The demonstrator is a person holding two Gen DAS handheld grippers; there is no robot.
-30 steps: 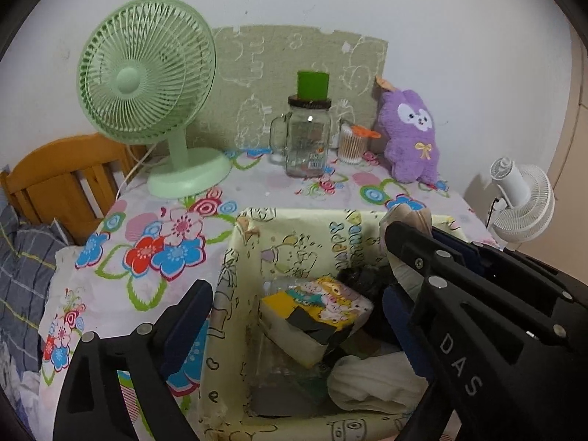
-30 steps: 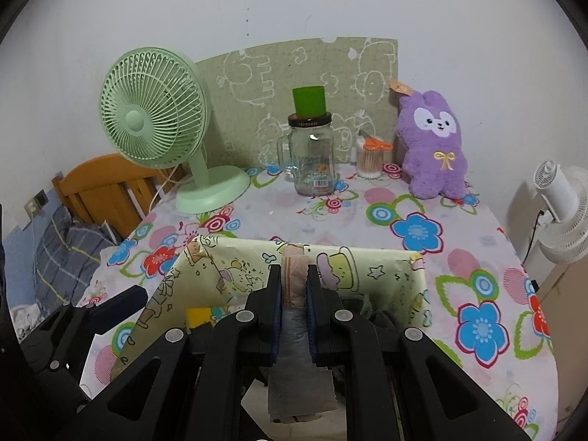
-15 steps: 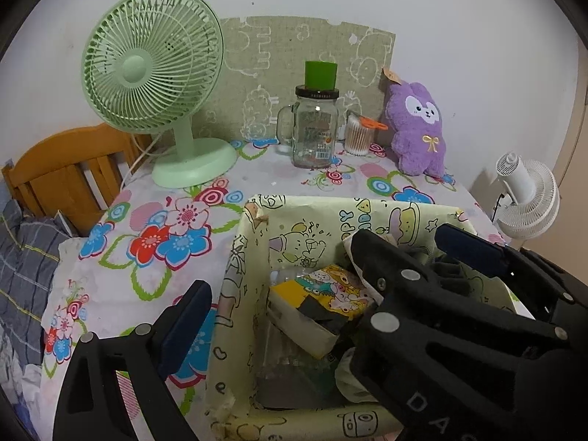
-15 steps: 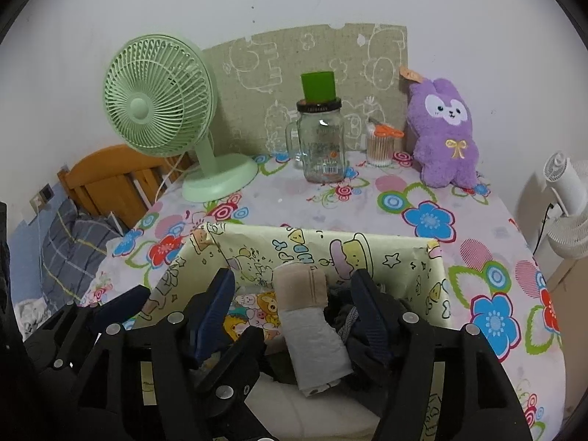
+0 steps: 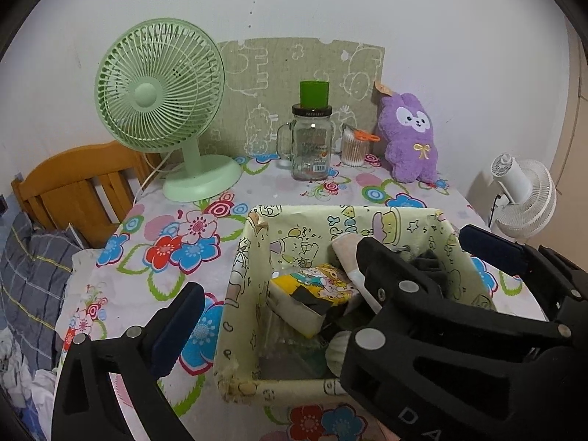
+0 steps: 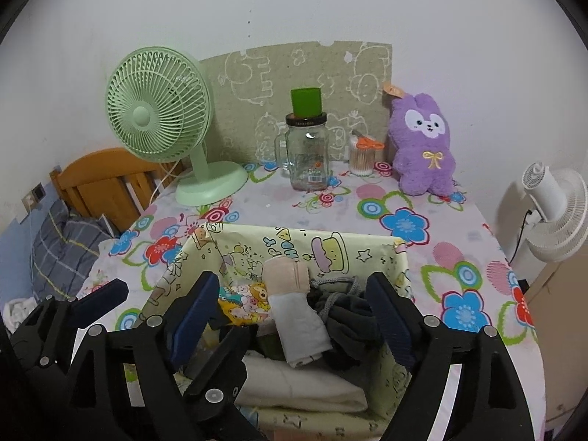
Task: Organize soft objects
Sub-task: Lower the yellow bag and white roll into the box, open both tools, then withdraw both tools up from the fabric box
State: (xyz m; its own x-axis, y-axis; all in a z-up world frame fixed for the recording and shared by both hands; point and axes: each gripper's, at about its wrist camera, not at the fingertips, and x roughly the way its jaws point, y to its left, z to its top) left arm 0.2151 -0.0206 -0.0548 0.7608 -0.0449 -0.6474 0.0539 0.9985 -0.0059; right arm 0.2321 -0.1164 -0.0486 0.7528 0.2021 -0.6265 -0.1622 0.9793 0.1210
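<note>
Here, one yellow cartoon-print box sits on the flowered table, both grippers over it.
The right gripper has its jaws opening, spread either side of one rolled pink-and-white cloth lying free in the box, pads clear of it; the left gripper is opening too, nothing between its jaws; also inside are one dark garment, one cream cloth and one cartoon packet; behind stand two fans, one green, one white, one jar and one purple plush.

Right gripper: black frame, blue pads, silver screws, white lettering.
</note>
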